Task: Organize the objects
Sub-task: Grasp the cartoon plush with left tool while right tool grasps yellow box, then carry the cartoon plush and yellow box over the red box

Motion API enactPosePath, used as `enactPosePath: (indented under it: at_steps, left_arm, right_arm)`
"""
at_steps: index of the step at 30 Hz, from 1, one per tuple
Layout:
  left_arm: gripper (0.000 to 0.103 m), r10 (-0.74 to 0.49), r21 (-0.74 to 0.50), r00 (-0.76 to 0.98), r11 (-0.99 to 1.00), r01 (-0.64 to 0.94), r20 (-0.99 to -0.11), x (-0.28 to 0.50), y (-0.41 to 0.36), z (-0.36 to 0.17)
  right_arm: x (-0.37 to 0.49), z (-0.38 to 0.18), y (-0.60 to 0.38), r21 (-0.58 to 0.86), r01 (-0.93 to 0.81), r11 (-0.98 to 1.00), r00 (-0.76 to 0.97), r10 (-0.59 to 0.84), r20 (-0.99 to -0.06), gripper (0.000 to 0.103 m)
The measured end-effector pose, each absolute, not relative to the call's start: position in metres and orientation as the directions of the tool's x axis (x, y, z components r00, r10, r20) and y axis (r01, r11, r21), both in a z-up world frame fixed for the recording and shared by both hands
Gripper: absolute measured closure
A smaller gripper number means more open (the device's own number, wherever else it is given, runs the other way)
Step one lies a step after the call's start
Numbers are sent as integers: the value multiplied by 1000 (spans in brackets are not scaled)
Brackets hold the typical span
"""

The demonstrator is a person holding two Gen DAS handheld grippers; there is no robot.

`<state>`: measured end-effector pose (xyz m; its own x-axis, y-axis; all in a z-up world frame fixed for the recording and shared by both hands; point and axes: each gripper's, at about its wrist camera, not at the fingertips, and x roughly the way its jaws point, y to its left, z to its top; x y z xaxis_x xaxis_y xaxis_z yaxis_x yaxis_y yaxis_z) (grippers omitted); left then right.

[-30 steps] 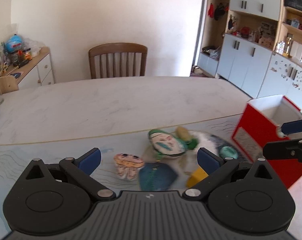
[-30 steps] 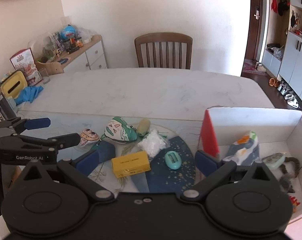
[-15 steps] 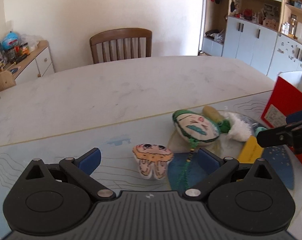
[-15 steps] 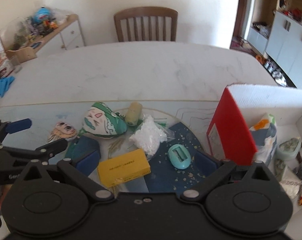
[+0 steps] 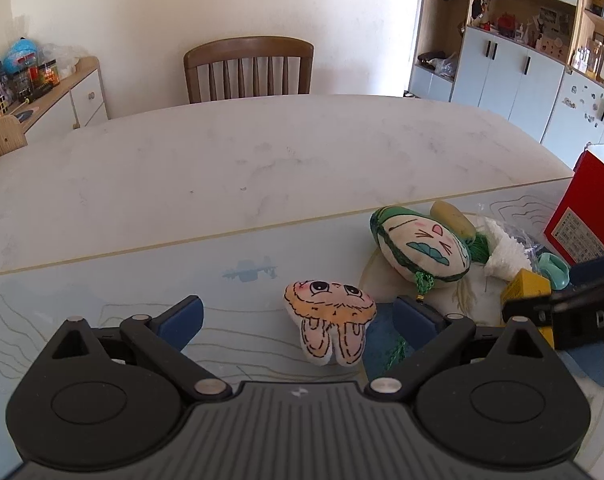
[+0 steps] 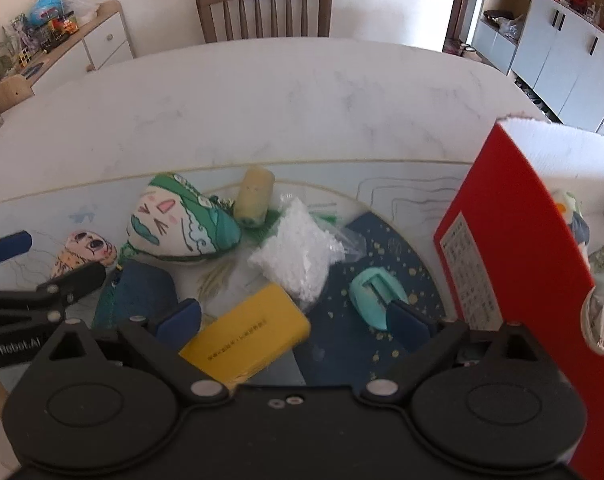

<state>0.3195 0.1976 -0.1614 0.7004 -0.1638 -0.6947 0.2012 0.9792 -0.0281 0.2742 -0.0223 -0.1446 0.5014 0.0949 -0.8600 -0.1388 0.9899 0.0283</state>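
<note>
Left wrist view: my left jaws [image 5: 298, 314] stand wide apart and hold nothing, low over the pale mat on the surface [image 5: 238, 168]. Between their blue pads lies the small orange plush face [image 5: 329, 322], nearer the right pad. Beyond it to the right sits the green-edged painted pouch [image 5: 421, 246], with a white packet [image 5: 501, 250], the yellow box [image 5: 525, 290] and a teal clip [image 5: 555, 266] further right, then the red box [image 5: 585, 212] at the edge. My right tool crosses in front of the yellow box.

Right wrist view: my right jaws [image 6: 296, 318] are also spread wide and empty. The yellow box [image 6: 248, 334] lies between the pads, close to the left one; the teal clip [image 6: 371, 294] is just at the right pad. The white packet [image 6: 296, 250], a beige roll [image 6: 254, 198] and the painted pouch [image 6: 178, 222] lie beyond. The red box [image 6: 513, 248] stands to the right, with things inside.
</note>
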Motion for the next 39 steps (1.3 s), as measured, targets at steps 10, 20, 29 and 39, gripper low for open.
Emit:
enactPosePath:
  at_steps: [10, 20, 29, 39]
  left_arm:
    - [29, -175, -20, 681, 973, 229, -711, 322, 192, -170]
    - [49, -193, -16, 675, 966, 260, -712, 322, 186, -170]
    - [50, -175, 6, 688, 968, 252, -704, 311, 182, -160]
    - [50, -153, -22, 701, 981, 192, -696, 285, 184, -126]
  right_arm:
    - [265, -157, -29, 47, -161, 986, 457, 116, -882, 19]
    - [258, -152, -24, 40, -237, 971, 472, 151, -868, 52]
    - [251, -138, -21, 22, -302, 953, 514, 183, -838, 75]
    - [227, -96, -37, 93, -327, 940, 540, 267, -798, 75]
